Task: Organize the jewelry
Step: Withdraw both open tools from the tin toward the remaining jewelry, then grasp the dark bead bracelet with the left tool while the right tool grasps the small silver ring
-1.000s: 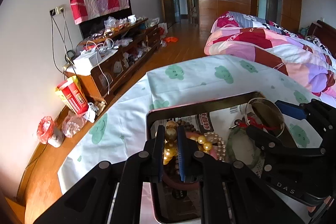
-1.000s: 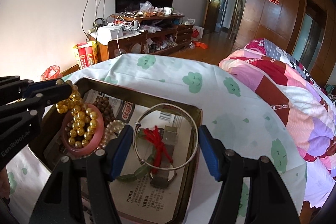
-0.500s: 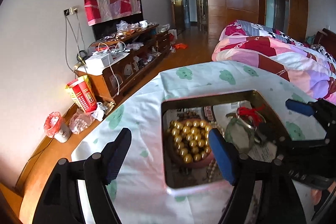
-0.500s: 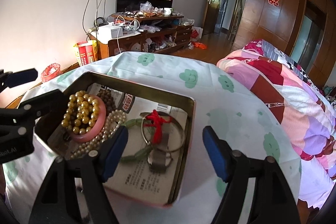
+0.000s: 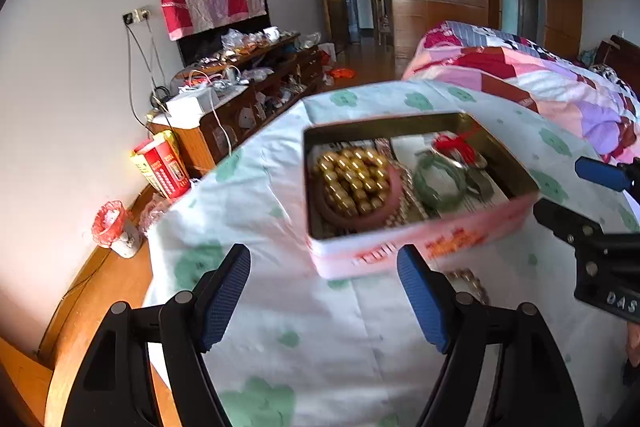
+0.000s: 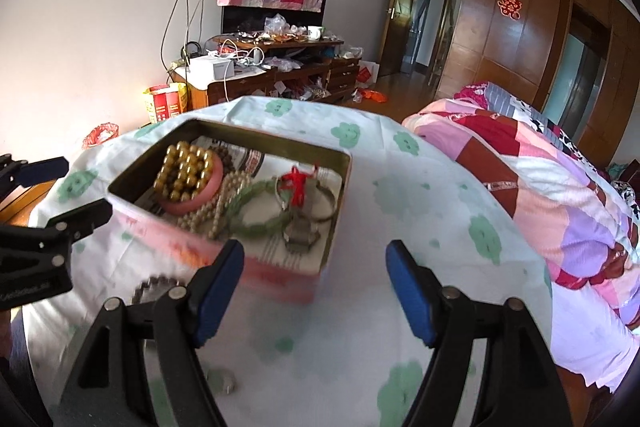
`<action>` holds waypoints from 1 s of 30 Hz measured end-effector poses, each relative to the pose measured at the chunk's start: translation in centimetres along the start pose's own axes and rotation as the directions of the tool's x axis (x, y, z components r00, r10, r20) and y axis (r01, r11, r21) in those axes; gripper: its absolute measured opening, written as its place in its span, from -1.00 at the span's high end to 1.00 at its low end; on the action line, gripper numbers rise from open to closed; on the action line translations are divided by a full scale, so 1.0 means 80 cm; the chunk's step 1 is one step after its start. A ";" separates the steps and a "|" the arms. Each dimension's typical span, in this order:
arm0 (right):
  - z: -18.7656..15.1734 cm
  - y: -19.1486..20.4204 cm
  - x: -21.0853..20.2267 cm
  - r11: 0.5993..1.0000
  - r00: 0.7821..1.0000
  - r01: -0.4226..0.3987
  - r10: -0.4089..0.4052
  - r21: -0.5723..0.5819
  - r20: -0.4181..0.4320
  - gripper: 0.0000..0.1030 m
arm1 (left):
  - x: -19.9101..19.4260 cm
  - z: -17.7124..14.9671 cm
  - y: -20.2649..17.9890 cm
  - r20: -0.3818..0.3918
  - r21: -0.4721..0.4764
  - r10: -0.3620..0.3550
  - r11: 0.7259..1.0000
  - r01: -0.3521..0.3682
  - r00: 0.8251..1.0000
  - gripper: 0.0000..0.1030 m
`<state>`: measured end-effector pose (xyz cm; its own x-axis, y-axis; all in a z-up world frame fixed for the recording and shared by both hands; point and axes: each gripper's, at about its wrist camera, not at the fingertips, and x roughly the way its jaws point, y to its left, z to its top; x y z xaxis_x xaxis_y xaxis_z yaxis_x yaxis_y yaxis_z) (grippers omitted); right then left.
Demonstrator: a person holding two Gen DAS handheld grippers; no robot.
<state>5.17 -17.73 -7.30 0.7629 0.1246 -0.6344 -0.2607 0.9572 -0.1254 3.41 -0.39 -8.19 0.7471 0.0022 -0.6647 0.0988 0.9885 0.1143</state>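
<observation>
Since the previous frames, both grippers have drawn back from the tin (image 5: 420, 247). One second ago the left gripper (image 5: 324, 301) was clamped on the gold bead bracelet (image 5: 354, 181) over the tin; its blue pads now stand wide apart with nothing between them, above bare tablecloth (image 5: 280, 307) in front of the tin's near wall. The right gripper (image 6: 316, 291) was spread directly over the tin's contents; its pads remain wide apart and empty, and it now sits short of the tin's near corner. Each gripper shows at the edge of the other's view.

Contents of the tin, all lying on a printed paper lining:
- Gold bead bracelet, piled on a pink bangle (image 6: 208, 193) at the left side.
- Pearl strand (image 6: 224, 199), draped just beside the bangle.
- Green bead bracelet (image 6: 256, 211), in the middle.
- Silver bangle (image 6: 324, 205) with a red cord knot (image 6: 298, 183), at the right side, touching the green beads.

A further beaded bracelet (image 5: 468, 283) lies on the tablecloth outside the tin, just beside its near wall and partly hidden behind the left gripper's right finger. The view is blurred there.

Surroundings: a bed with a patchwork quilt (image 6: 560, 187) is to the right of the table. A cluttered wooden cabinet (image 6: 280, 67) stands against the far wall.
</observation>
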 end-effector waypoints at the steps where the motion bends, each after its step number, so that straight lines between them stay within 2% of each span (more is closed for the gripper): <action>1: -0.004 0.000 -0.002 1.000 1.000 -0.003 0.003 0.002 -0.004 -0.47 | 0.001 -0.004 -0.005 -0.007 0.007 -0.012 1.000 0.012 1.000 -0.48; 9: -0.048 0.006 -0.013 1.000 0.998 -0.018 0.017 -0.016 -0.061 -0.46 | 0.025 -0.021 -0.038 -0.085 0.070 -0.070 0.995 0.076 0.994 -0.47; 10: -0.052 0.007 -0.013 0.999 0.997 -0.030 0.029 -0.014 -0.069 -0.46 | 0.031 -0.023 -0.042 -0.112 0.085 -0.063 0.994 0.073 0.992 -0.40; 14: -0.060 0.013 -0.011 0.998 0.994 -0.062 0.059 -0.030 -0.086 -0.46 | 0.040 -0.025 -0.047 -0.151 0.111 -0.107 0.986 0.124 0.983 0.59; 15: -0.061 0.015 -0.010 0.997 0.994 -0.070 0.066 -0.036 -0.091 -0.46 | 0.040 -0.025 -0.047 -0.155 0.115 -0.107 0.985 0.126 0.982 0.71; 17: -0.062 0.018 -0.009 0.995 0.992 -0.090 0.086 -0.045 -0.093 -0.46 | 0.039 -0.025 -0.045 -0.155 0.110 -0.124 0.984 0.142 0.980 0.82; 21: -0.065 0.024 -0.008 0.987 0.984 -0.147 0.139 -0.062 -0.114 -0.42 | 0.040 -0.028 -0.031 -0.151 0.096 -0.100 0.989 0.115 0.983 0.82; 23: -0.066 0.029 -0.006 0.982 0.979 -0.171 0.160 -0.079 -0.129 -0.30 | 0.040 -0.030 -0.018 -0.153 0.070 -0.090 0.992 0.102 0.984 0.82; 25: -0.068 0.033 -0.002 0.978 0.973 -0.189 0.173 -0.093 -0.155 -0.05 | 0.041 -0.032 -0.007 -0.152 0.043 -0.086 0.995 0.094 0.985 0.82; 26: -0.069 0.035 0.002 0.976 0.968 -0.196 0.177 -0.096 -0.176 0.00 | 0.041 -0.032 -0.002 -0.149 0.030 -0.086 0.995 0.091 0.985 0.82; 30: -0.071 0.032 0.005 0.973 0.960 -0.220 0.202 -0.074 -0.196 0.03 | 0.042 -0.035 0.000 -0.138 0.025 -0.084 0.996 0.089 0.987 0.82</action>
<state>1.46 -16.71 -12.24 0.5633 0.2615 -0.7837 -0.4653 0.8843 -0.0393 4.08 0.01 -12.48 0.6380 -0.0602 -0.7677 0.1812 0.9807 0.0736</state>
